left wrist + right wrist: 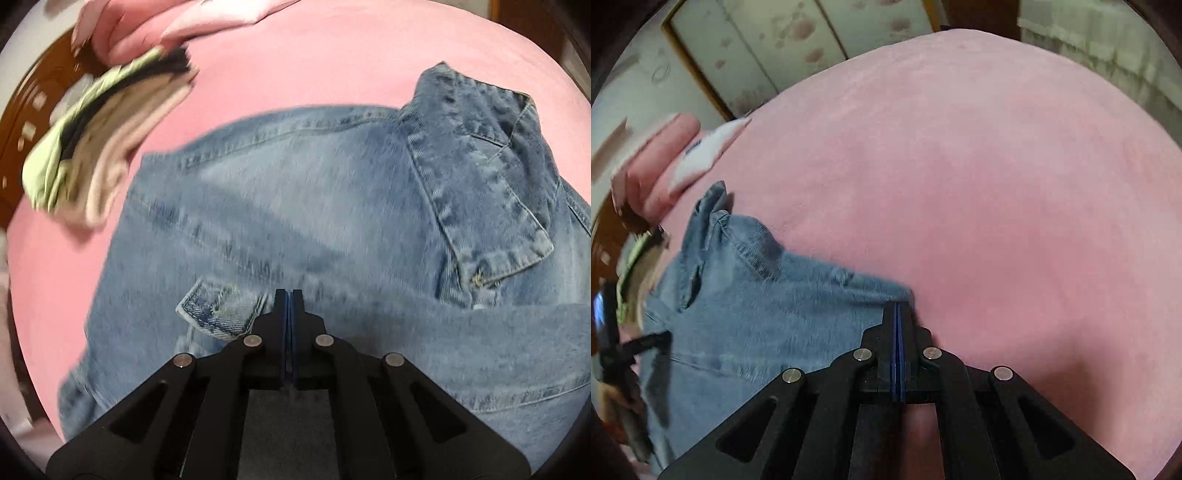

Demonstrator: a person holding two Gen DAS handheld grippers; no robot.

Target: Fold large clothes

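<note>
Firstly, from the left wrist view: left hand-held gripper (pixel 287 295) pointing steeply down over a blue denim garment (pixel 314 221), jaws pressed fully together with the blue pads meeting; tips right at the denim, but whether any cloth is pinched between them cannot be told. Denim garment spread wide across a pink bed cover (pixel 332 62), a buttoned cuff or flap (pixel 218 314) lying just left of the gripper tips and a folded collar or placket piece (pixel 480 177) standing up toward the right. Small stack of folded clothes (pixel 99 147) in pale green, black and pale pink lying on the cover near its far left edge, apart from the denim, blurred. Folded pink fabric (pixel 129 33) beyond that at the far edge, next to a dark wooden headboard (pixel 33 110). Next, from the right wrist view: right hand-held gripper (pixel 898 308) likewise closed, pads together, tips sitting at the right-hand corner of the denim garment (pixel 757 314), where denim meets the bare pink bed cover (pixel 997 184); grip on cloth not clear. Denim occupying the left near part of the bed, most of the cover to the right bare. Left hand-held gripper (pixel 613 350) visible at the far left rim, dark and blurred. Pale patterned wardrobe doors (pixel 768 48) behind the bed.
</note>
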